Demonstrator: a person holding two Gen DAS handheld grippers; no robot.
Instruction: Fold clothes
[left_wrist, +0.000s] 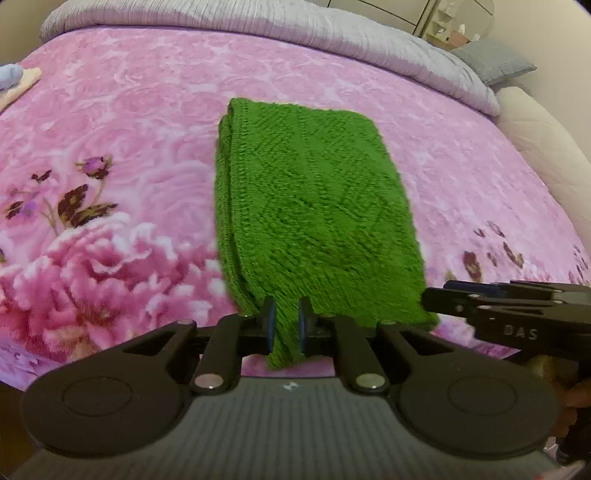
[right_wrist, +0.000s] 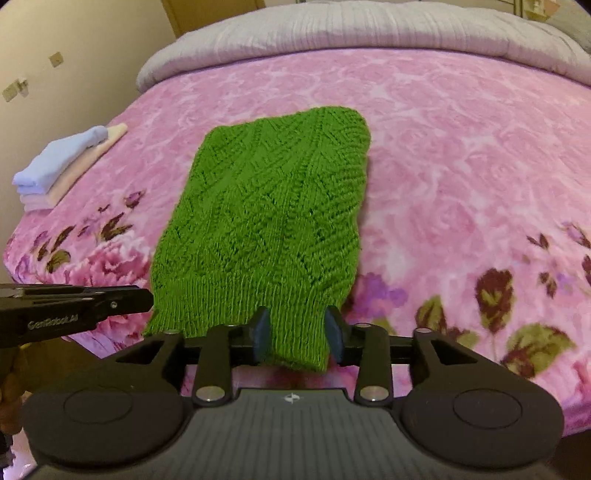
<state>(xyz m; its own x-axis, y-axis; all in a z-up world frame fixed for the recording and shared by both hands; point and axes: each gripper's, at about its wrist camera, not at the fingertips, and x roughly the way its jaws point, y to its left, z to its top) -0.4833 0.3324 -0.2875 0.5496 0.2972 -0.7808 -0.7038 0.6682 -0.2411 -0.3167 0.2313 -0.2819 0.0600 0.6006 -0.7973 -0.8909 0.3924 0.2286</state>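
Observation:
A green knitted garment (left_wrist: 310, 206), folded into a long strip, lies on the pink floral blanket (left_wrist: 122, 122); it also shows in the right wrist view (right_wrist: 266, 221). My left gripper (left_wrist: 287, 325) is shut on its near hem towards the left corner. My right gripper (right_wrist: 297, 332) is shut on the near hem at its right corner, with the jaws wider apart around bunched knit. Each gripper shows at the edge of the other's view: the right gripper (left_wrist: 517, 314) and the left gripper (right_wrist: 74, 310).
A stack of folded clothes (right_wrist: 62, 166), light blue on cream, sits at the blanket's left edge. A grey quilt (right_wrist: 369, 33) and a grey pillow (left_wrist: 491, 62) lie at the far end of the bed. The near bed edge is just below the grippers.

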